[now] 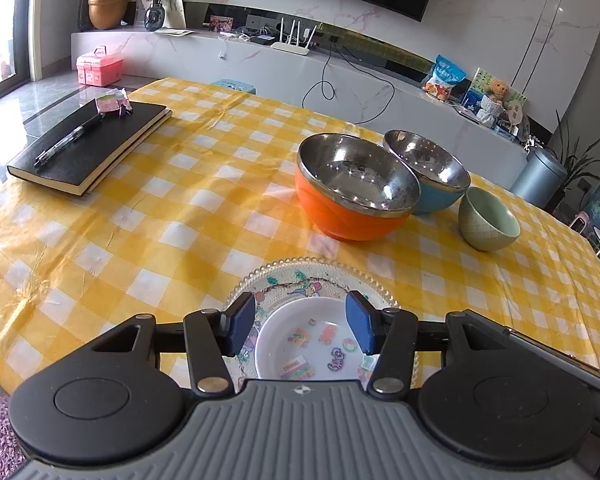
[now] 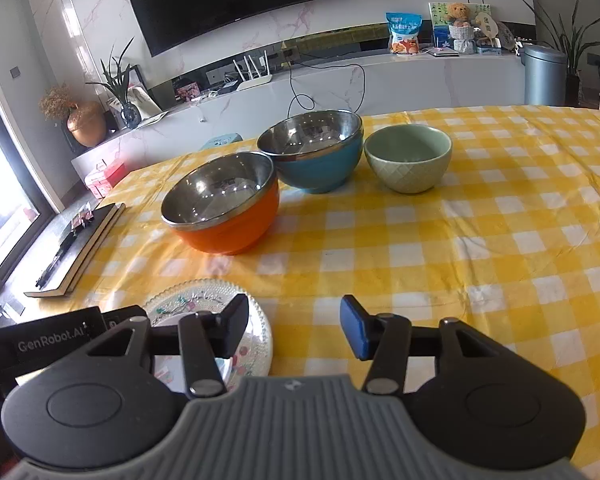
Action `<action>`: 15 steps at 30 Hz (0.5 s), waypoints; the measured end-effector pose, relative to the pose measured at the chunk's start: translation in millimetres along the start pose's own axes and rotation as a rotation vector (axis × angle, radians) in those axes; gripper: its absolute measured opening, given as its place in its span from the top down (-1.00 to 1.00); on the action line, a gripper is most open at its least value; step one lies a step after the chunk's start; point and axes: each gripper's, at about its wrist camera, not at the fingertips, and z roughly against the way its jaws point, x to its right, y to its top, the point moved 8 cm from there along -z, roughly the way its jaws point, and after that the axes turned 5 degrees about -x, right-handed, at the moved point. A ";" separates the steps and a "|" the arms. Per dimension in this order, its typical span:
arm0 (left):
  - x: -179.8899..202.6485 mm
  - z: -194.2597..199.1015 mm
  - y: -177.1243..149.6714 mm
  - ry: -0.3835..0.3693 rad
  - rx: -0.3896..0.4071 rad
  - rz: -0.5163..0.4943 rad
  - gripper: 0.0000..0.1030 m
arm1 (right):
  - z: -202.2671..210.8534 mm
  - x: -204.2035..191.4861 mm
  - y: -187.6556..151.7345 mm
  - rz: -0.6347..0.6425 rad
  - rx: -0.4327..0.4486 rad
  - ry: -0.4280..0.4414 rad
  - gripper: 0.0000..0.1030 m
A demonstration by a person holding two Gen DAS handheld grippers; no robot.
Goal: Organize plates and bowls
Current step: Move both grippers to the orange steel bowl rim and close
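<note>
Both grippers' jaws are standing apart, empty; white dish (image 1: 300,344) is sitting stacked on glass plate (image 1: 312,276), far bowls (image 1: 352,188) awaiting nesting.

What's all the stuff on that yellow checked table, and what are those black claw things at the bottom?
Steel-lined bowls: two, orange and blue, mid-table, side by side.
Ceramic bowl: one, pale green, right of the blue one.
Glass plate: one, clear with cartoon print, near edge.
Small bowl: one, white, on the plate.
Notebook: one, black, far left, pen on top.
Left gripper: open, over the small bowl.
Right gripper: open, beside the plate.
</note>
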 end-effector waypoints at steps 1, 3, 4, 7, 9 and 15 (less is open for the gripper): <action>0.7 -0.6 2.2 -0.006 0.004 0.003 -0.16 | -2.3 1.1 1.4 -0.002 -0.001 -0.006 -0.04; 2.6 -1.7 7.7 -0.012 0.013 0.006 -0.16 | -5.2 3.1 5.0 -0.006 0.004 -0.021 -0.13; 3.6 -2.1 11.0 -0.015 0.022 0.006 -0.16 | -6.4 4.6 7.3 -0.012 0.008 -0.031 -0.18; 8.8 -4.8 24.2 -0.025 0.045 0.003 -0.16 | -10.6 6.7 17.7 -0.026 0.023 -0.020 -0.18; 12.3 -8.9 34.2 -0.031 0.052 -0.003 -0.16 | -13.9 7.0 26.7 -0.033 0.033 -0.015 -0.17; 16.6 -23.1 65.2 -0.022 0.076 -0.019 -0.15 | -29.6 2.3 61.6 -0.037 0.054 -0.008 -0.05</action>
